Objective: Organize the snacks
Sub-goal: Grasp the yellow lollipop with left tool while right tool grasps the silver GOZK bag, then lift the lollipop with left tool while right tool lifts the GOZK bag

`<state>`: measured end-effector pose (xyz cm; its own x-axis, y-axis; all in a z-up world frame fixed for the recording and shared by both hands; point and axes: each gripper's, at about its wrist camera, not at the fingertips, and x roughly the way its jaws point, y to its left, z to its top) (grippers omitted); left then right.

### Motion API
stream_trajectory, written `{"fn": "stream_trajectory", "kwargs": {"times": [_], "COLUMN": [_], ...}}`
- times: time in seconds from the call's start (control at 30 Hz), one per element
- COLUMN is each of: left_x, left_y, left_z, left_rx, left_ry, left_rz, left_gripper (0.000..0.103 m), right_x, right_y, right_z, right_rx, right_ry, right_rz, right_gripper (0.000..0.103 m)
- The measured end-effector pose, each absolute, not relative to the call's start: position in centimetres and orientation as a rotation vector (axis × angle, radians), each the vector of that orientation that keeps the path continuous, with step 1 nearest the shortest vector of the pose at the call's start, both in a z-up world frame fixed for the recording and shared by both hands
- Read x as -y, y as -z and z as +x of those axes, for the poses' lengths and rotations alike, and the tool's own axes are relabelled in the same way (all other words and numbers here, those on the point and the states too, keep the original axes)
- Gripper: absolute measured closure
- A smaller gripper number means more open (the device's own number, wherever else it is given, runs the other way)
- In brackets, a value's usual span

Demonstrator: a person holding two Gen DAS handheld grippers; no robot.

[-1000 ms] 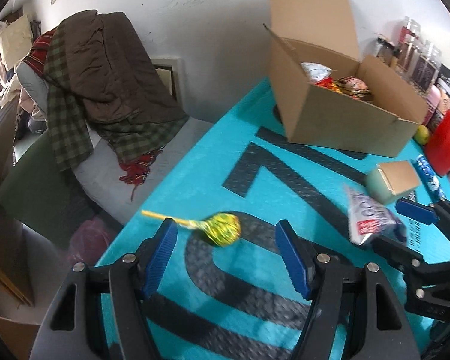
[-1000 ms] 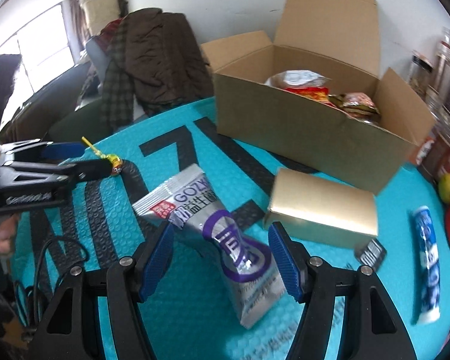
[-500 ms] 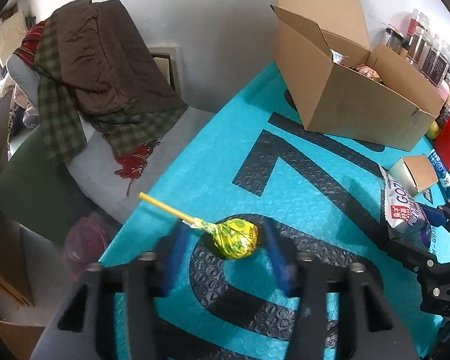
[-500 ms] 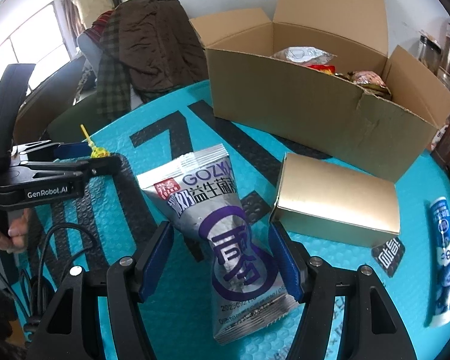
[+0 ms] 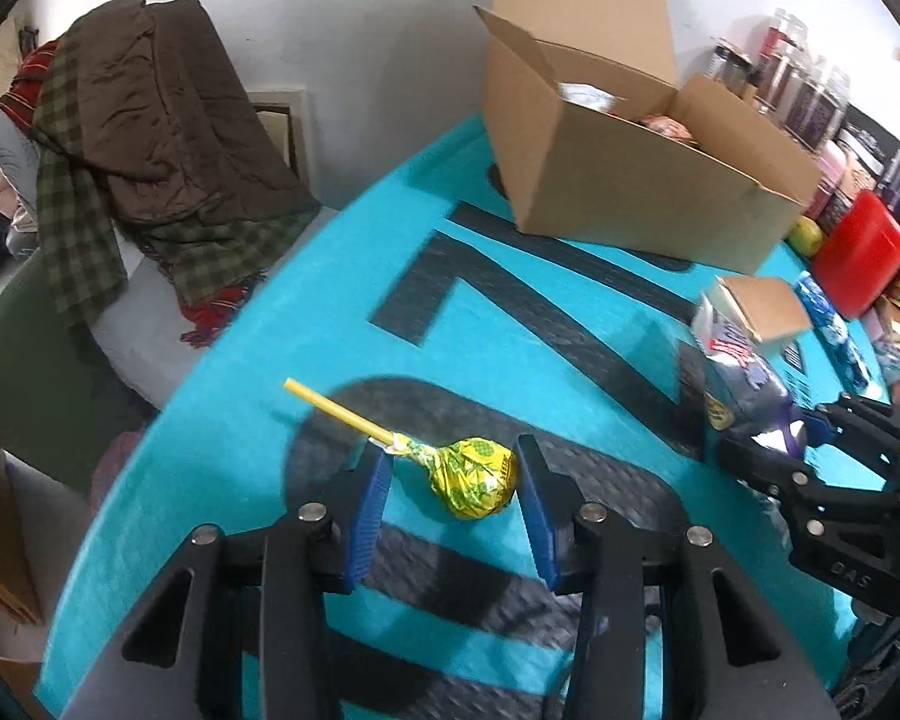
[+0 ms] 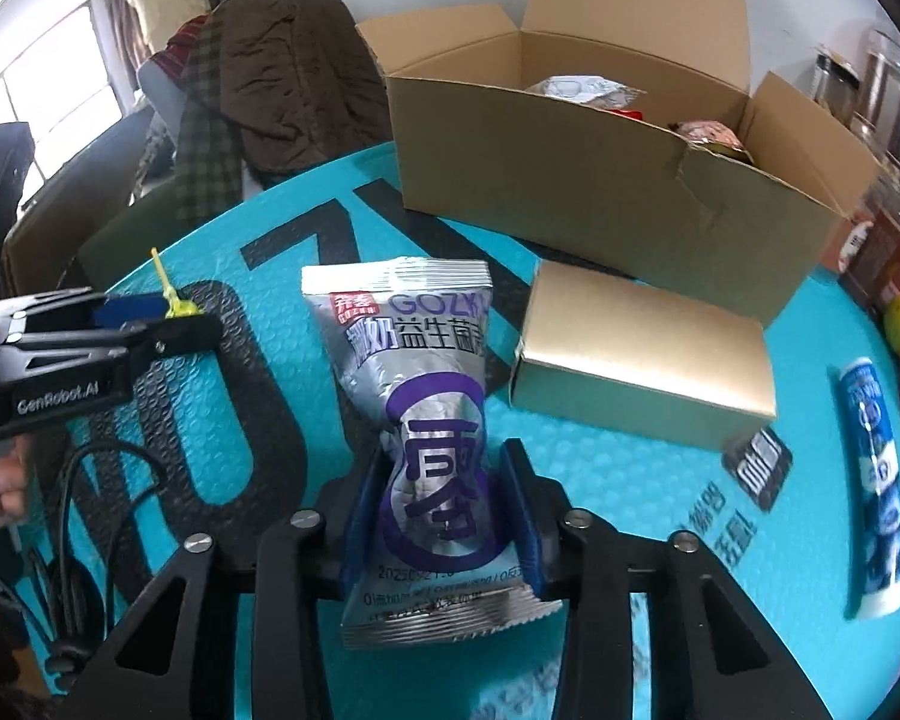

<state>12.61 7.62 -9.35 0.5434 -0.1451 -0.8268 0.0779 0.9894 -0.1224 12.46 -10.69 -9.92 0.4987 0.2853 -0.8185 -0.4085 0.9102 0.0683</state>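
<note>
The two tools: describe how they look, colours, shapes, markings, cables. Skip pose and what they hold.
Both are black angular frames with triangular cut-outs and silver round bolt heads. Each finger carries a ribbed blue pad on its inner face. Seen from the right wrist, the left tool has white "GenRobot.AI" lettering on its side and a black cable looping below it. The right tool matches; "DAS" is embossed on its body.

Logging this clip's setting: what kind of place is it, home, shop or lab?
Most likely a lived-in room at home. Coats and a plaid blanket are heaped over furniture beside the teal-matted table, jars line the wall, and an open cardboard box holds snack packs.
</note>
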Motion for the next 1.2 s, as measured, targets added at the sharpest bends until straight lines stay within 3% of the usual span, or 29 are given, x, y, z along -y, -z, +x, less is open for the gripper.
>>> {"fn": "stream_trajectory", "kwargs": {"times": [0.83, 1.1, 1.2], "left_x": [1.3, 2.7, 2.9], "left_y": [8.3, 9.3, 9.3], "left_z": [3.8, 4.0, 4.0], "left_rx": [-1.033, -1.068, -1.072], "left_ry": [0.379, 0.365, 0.353], "left_rz": [0.004, 0.061, 0.076], "left_gripper": [0.062, 0.062, 0.062], "right_x": [17.1, 17.4, 16.9], "right_y": [10.1, 10.3, 10.3], "right_z": [1.1, 0.7, 1.1], "right_rx": [-1.061, -1.051, -1.044], "right_ry": [-0.285, -0.282, -0.296], "right_rz": [-0.025, -0.048, -0.070], "right_gripper": [0.065, 0.061, 0.054]}}
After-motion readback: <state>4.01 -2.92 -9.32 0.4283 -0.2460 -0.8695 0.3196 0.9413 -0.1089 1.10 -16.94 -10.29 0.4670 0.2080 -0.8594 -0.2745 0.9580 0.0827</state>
